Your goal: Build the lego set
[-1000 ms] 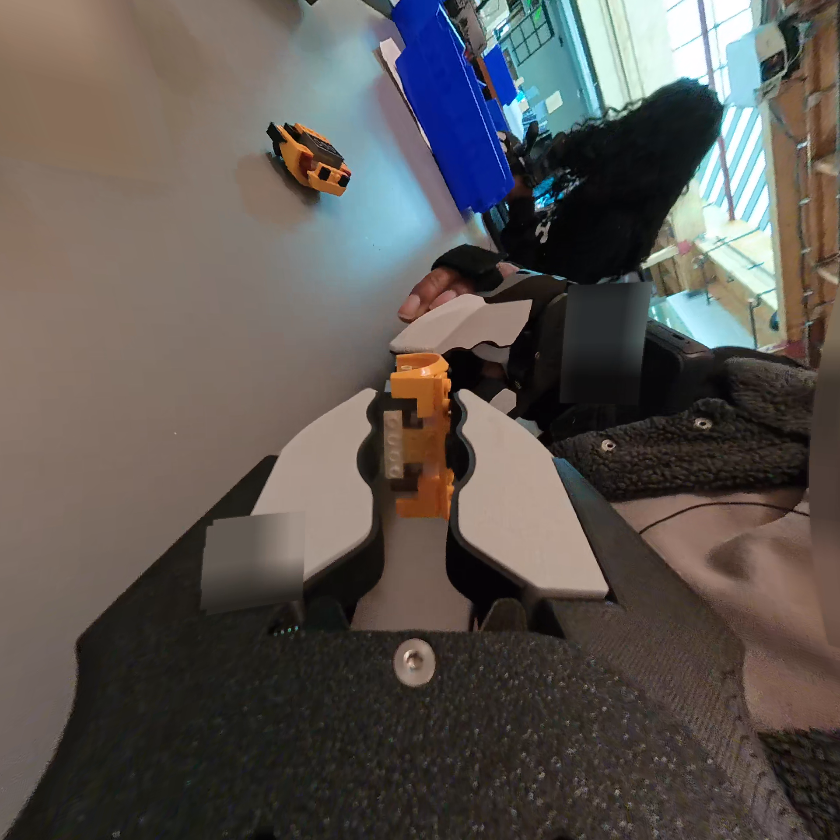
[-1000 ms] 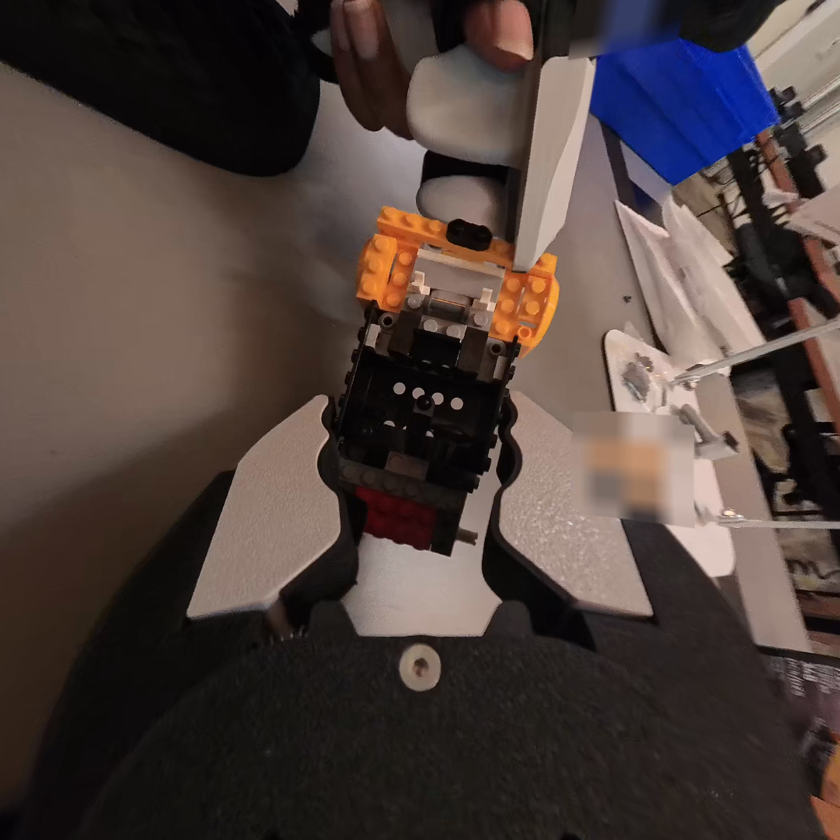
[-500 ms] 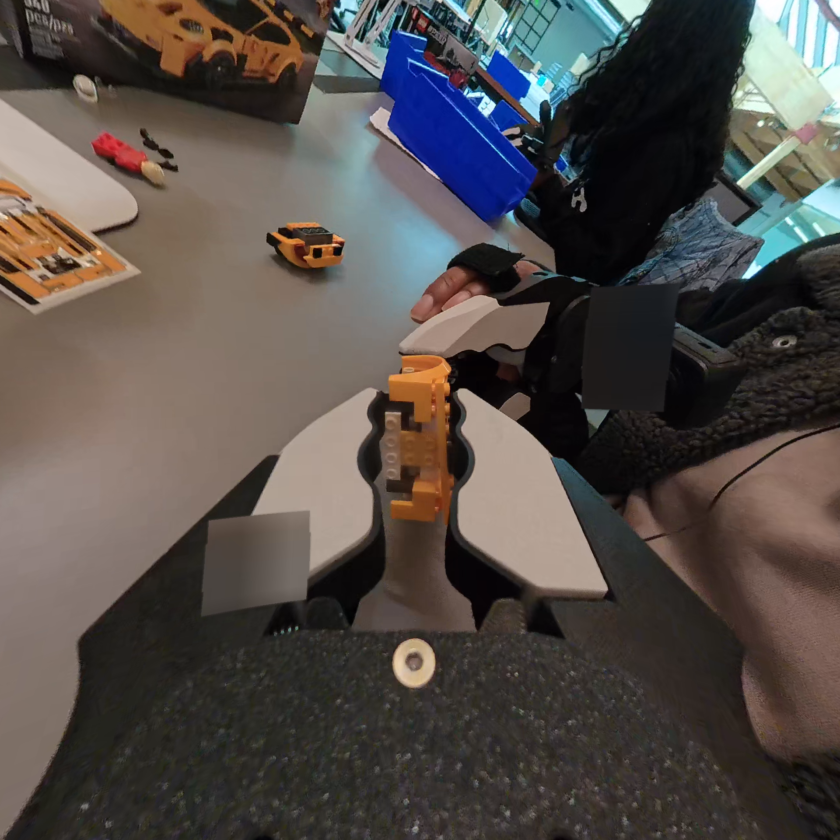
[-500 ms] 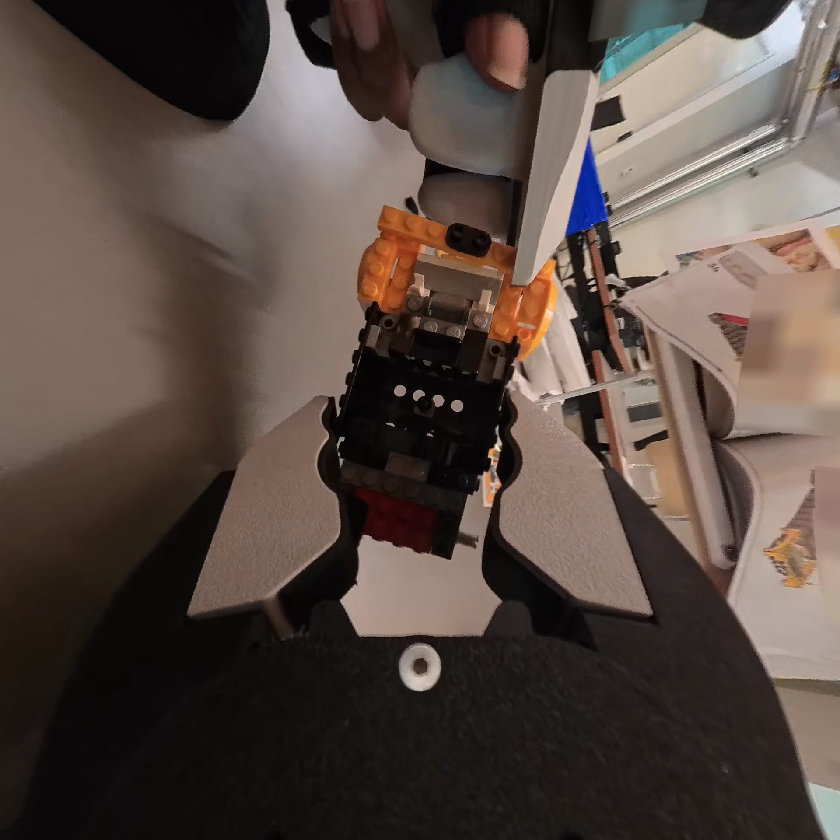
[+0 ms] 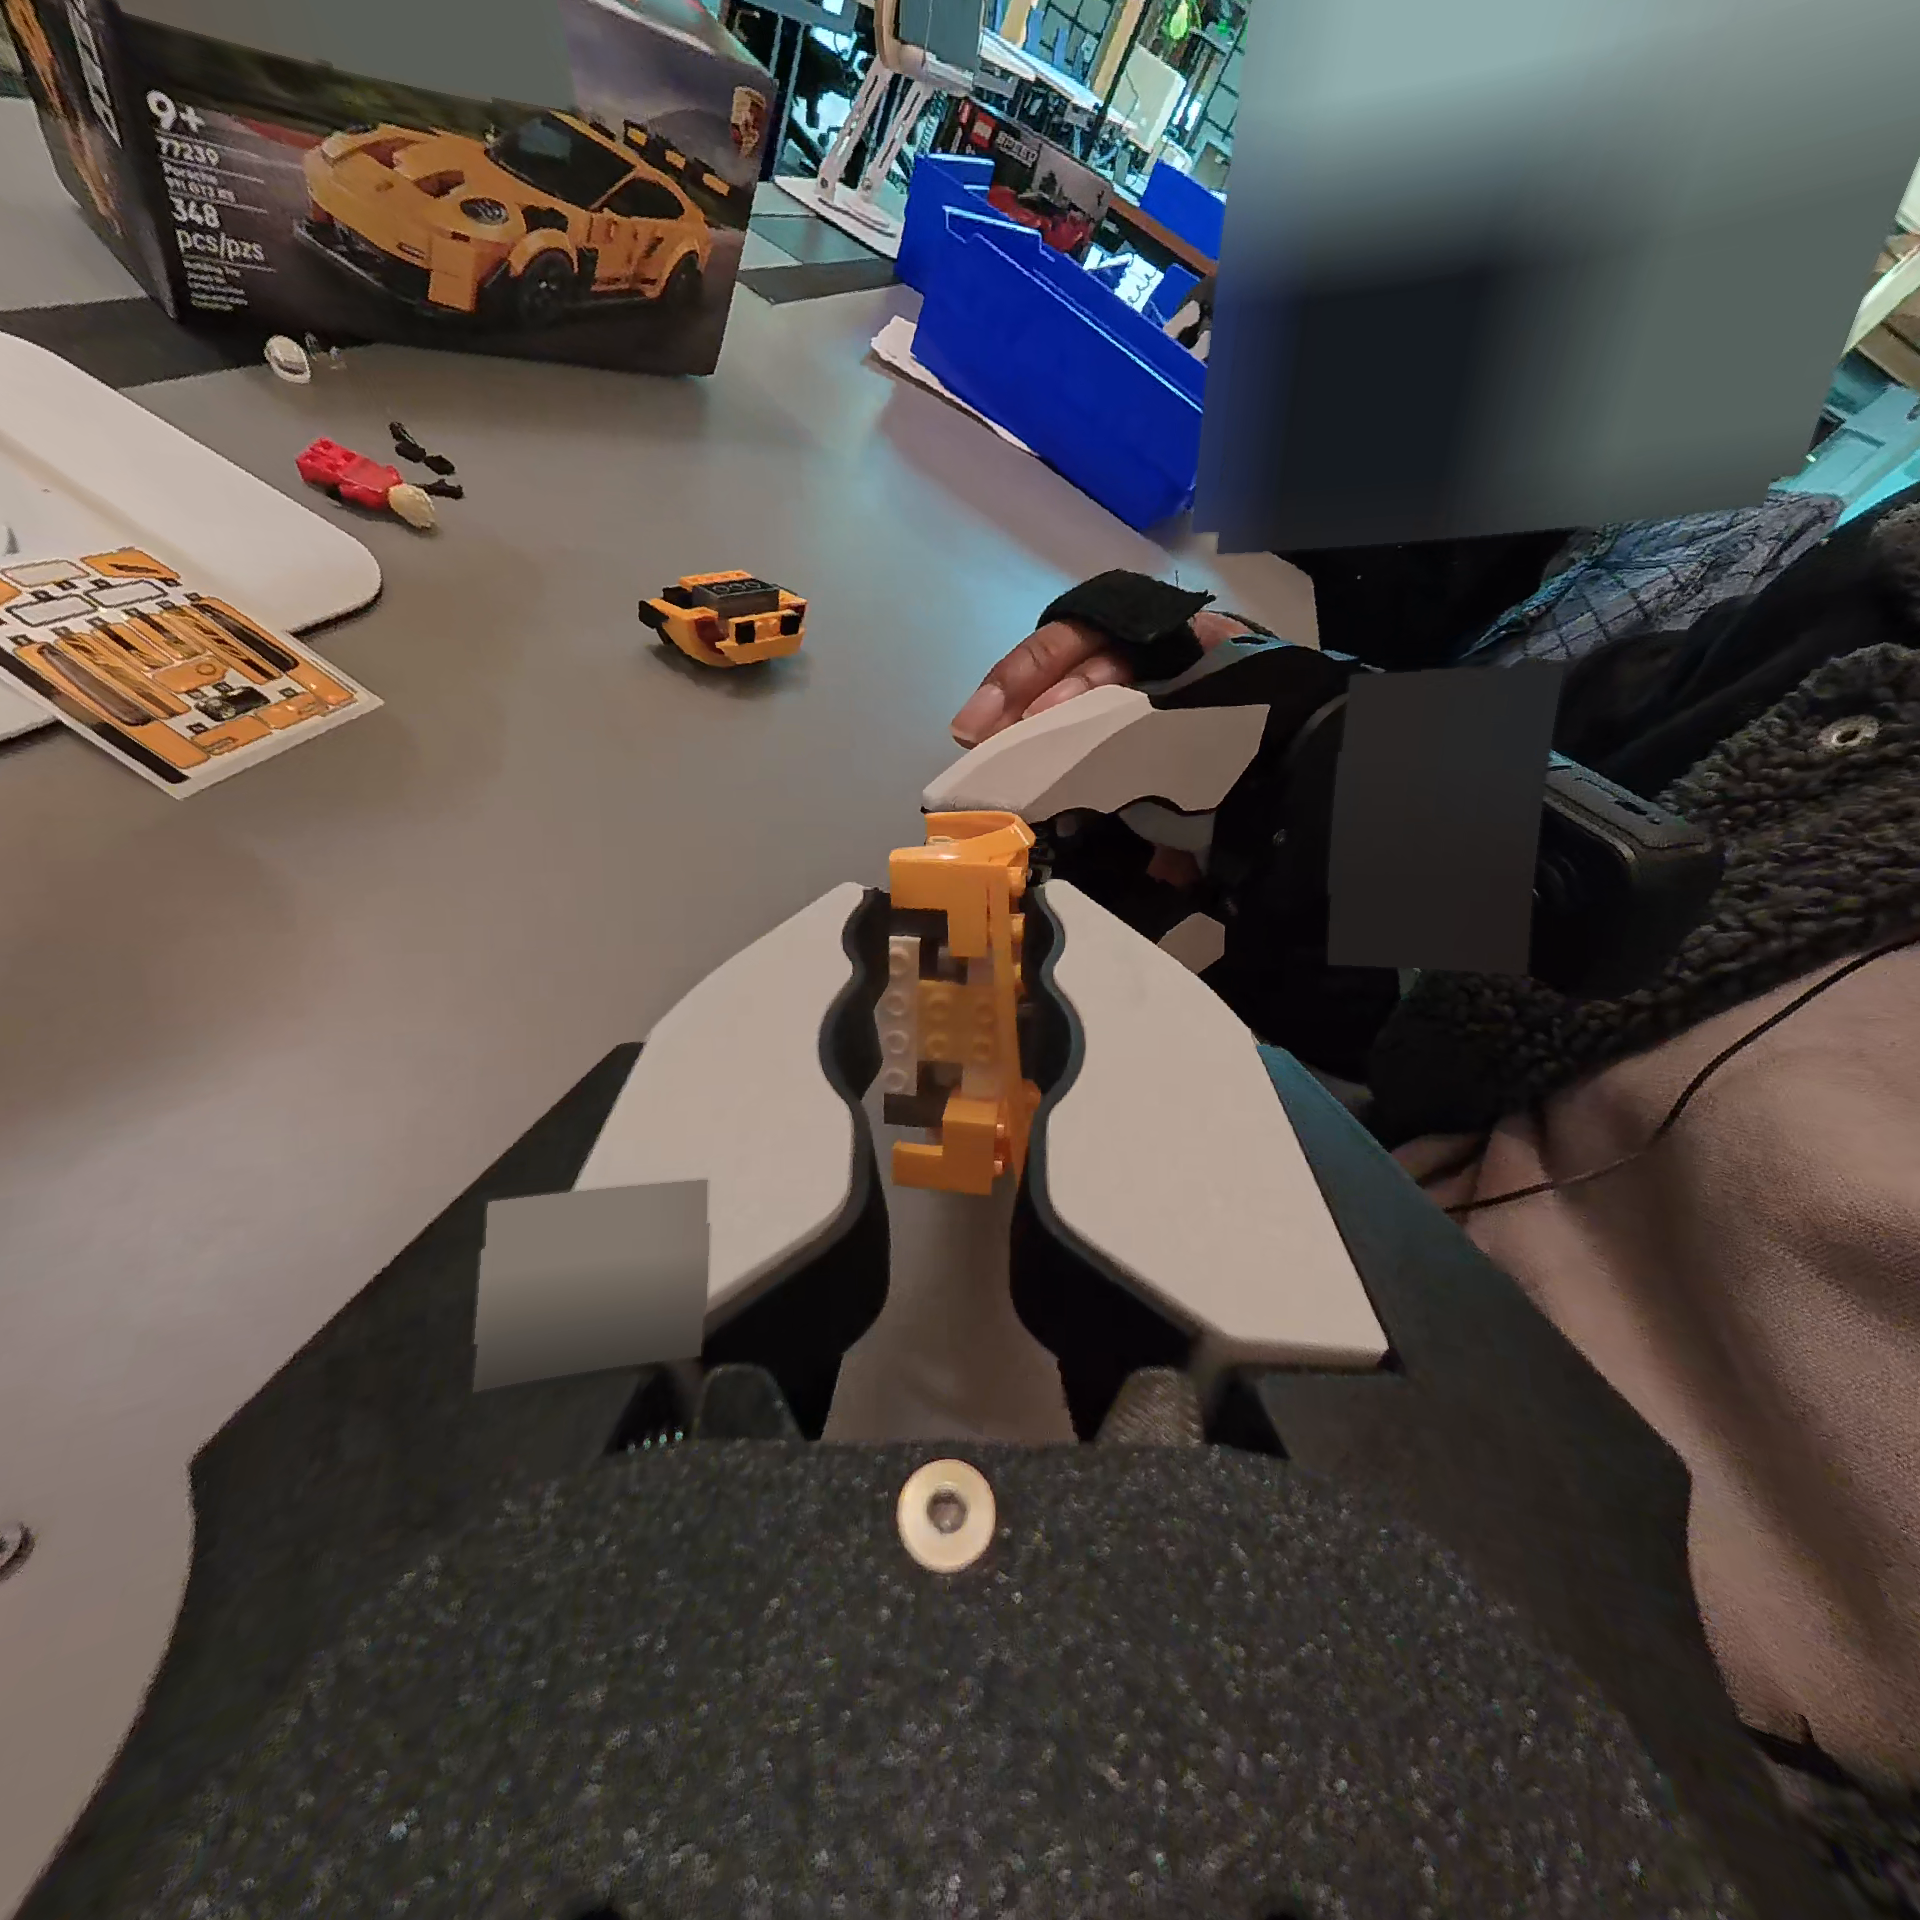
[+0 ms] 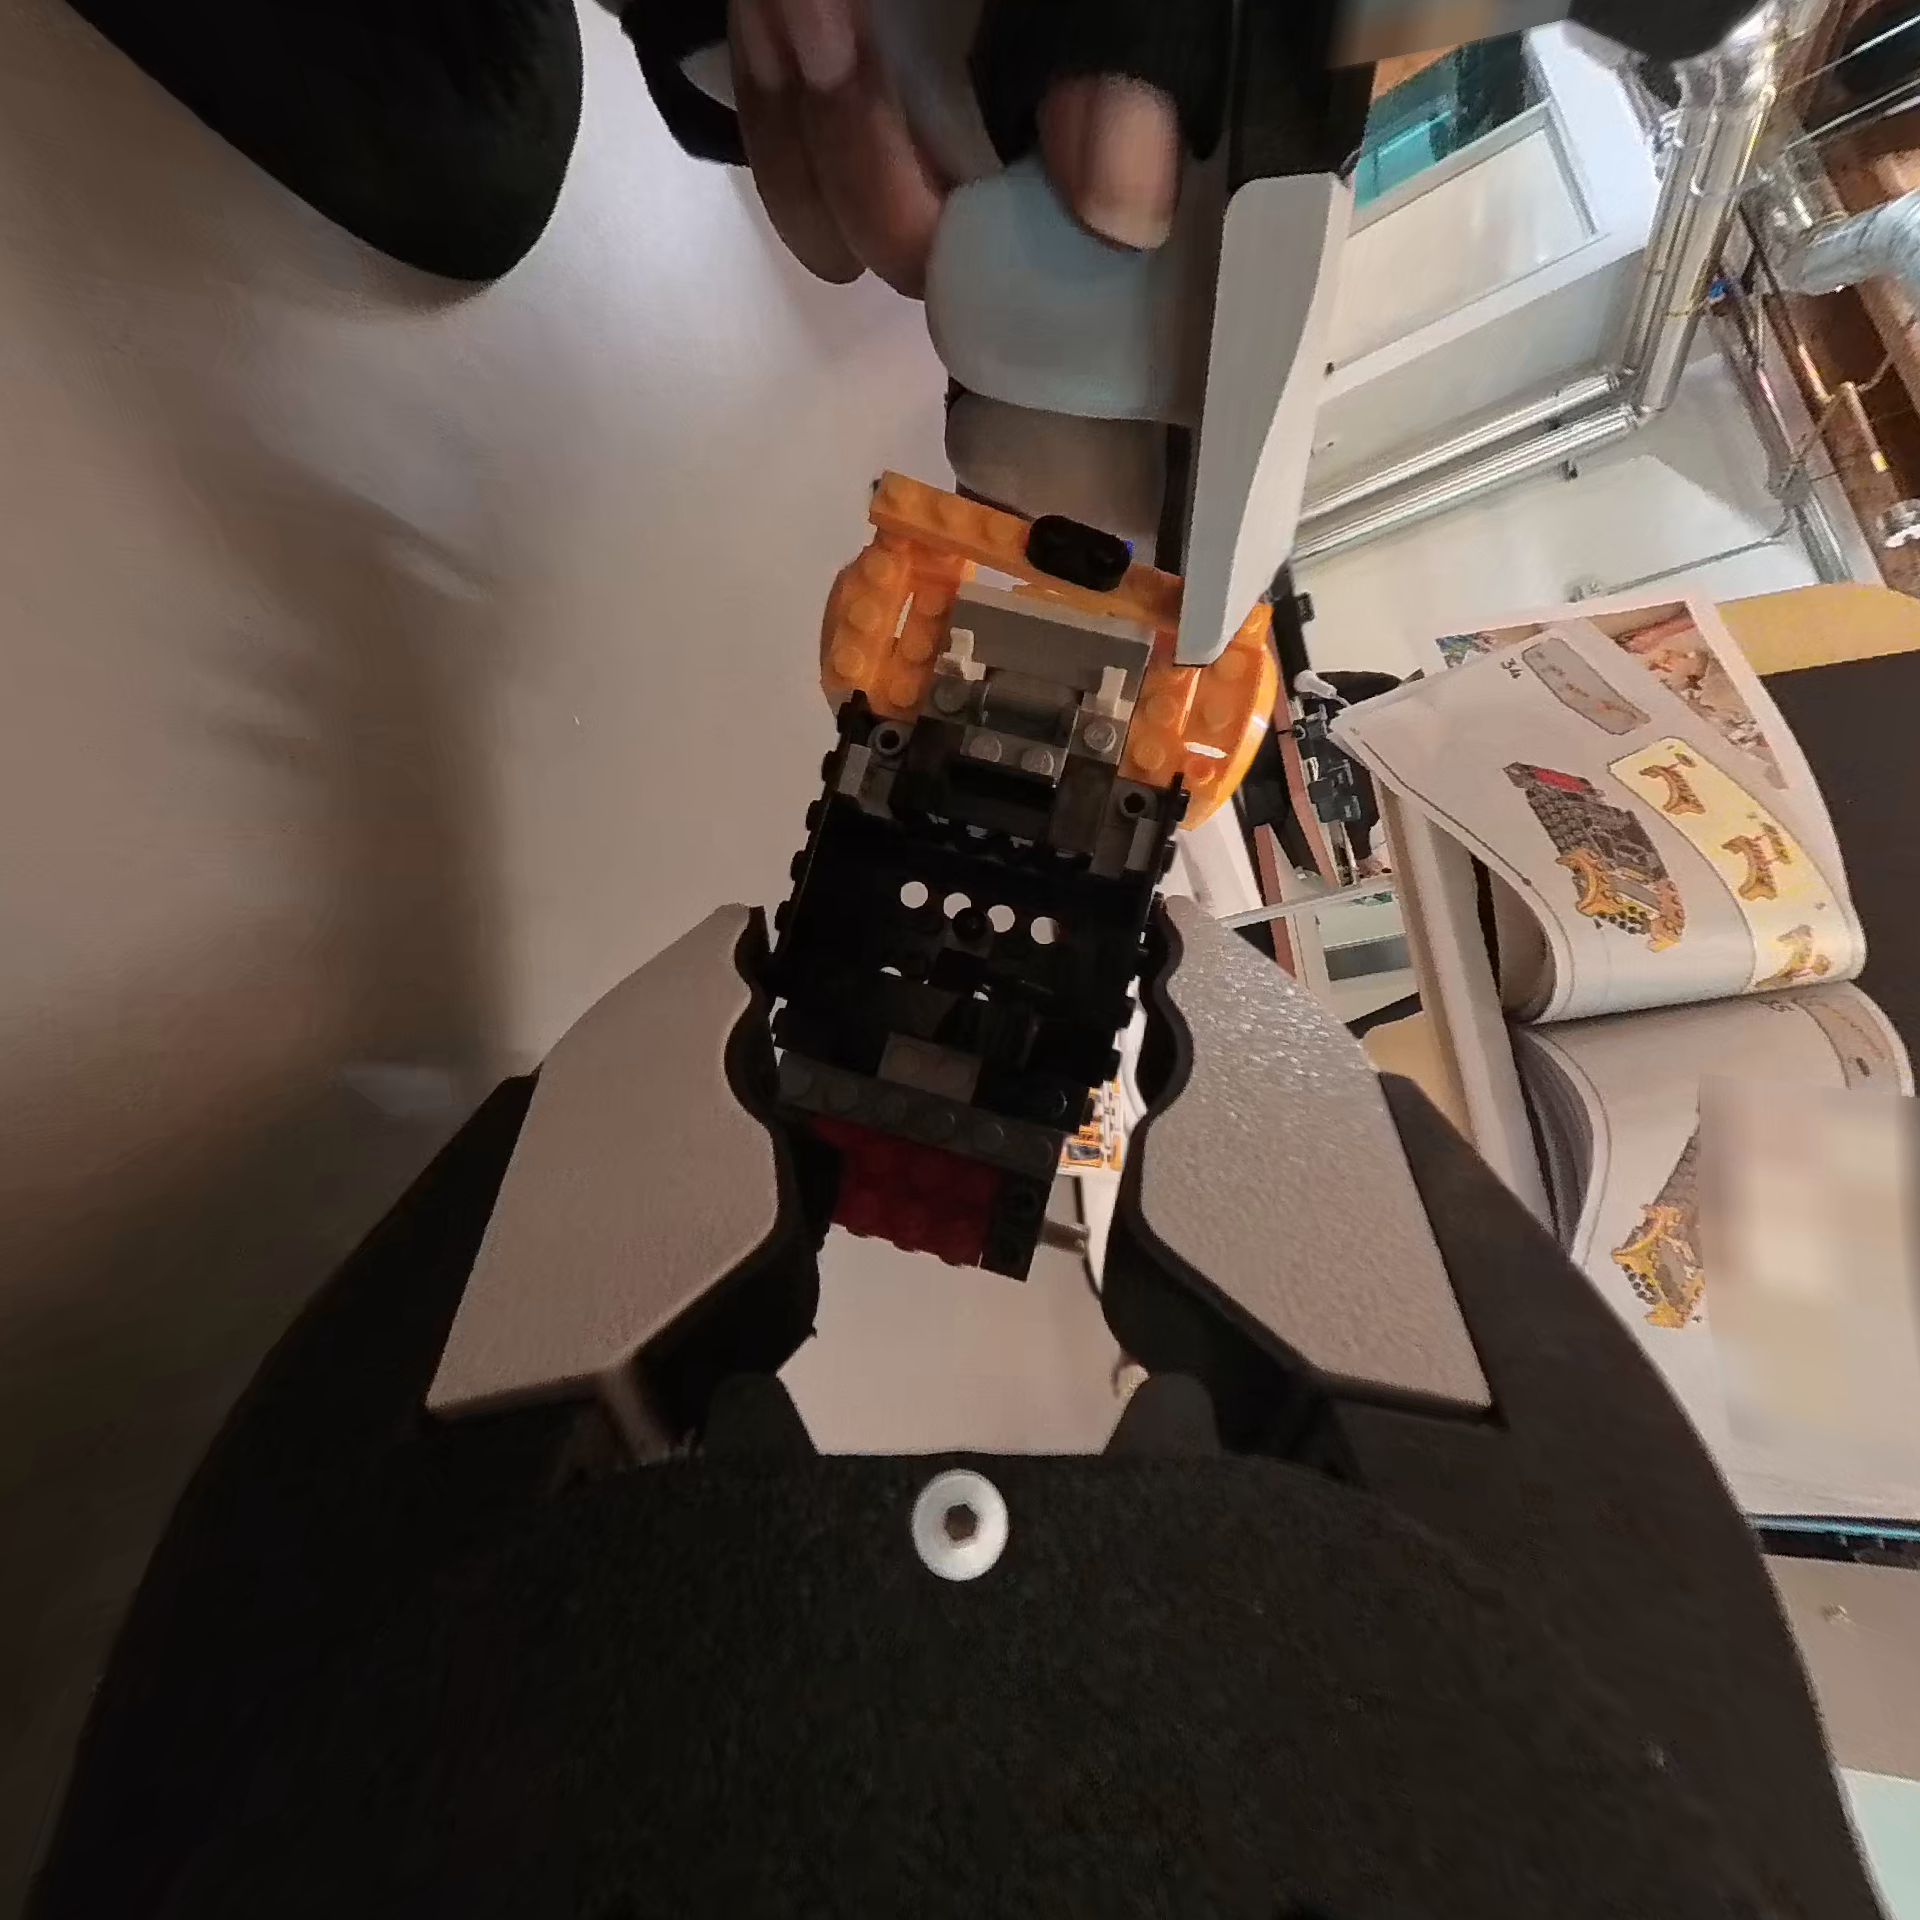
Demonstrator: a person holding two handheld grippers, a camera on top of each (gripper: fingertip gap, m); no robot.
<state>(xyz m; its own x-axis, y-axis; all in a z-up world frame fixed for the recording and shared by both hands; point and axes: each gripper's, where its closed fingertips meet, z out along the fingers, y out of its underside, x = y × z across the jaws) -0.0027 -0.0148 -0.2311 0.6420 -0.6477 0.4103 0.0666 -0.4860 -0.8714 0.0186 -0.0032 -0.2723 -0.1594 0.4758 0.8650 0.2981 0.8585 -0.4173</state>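
Note:
In the left wrist view my left gripper point(image 5: 956, 904) is shut on a narrow orange, white and black lego sub-assembly point(image 5: 961, 1029), held above the grey table point(image 5: 520, 883). Its far tip meets a finger of my right gripper point(image 5: 1049, 748). In the right wrist view my right gripper point(image 6: 956, 925) is shut on a black car chassis point(image 6: 956, 987) with a red block at its near end and an orange and grey far end point(image 6: 894, 644). The left gripper's fingers point(image 6: 1257, 416) come in from above and touch that orange end.
On the table lie a small orange and black sub-build point(image 5: 727, 623), red and black loose pieces point(image 5: 348, 478), a sticker sheet point(image 5: 166, 655), a white tray point(image 5: 156, 488), the lego box point(image 5: 447, 208) and blue bins point(image 5: 1039, 322). An open instruction booklet point(image 6: 1662, 810) is at the right.
Both grippers have rotated together with the build held between them. The table now looks level in the left view, and the booklet has come into the right view. Both grips are unchanged.

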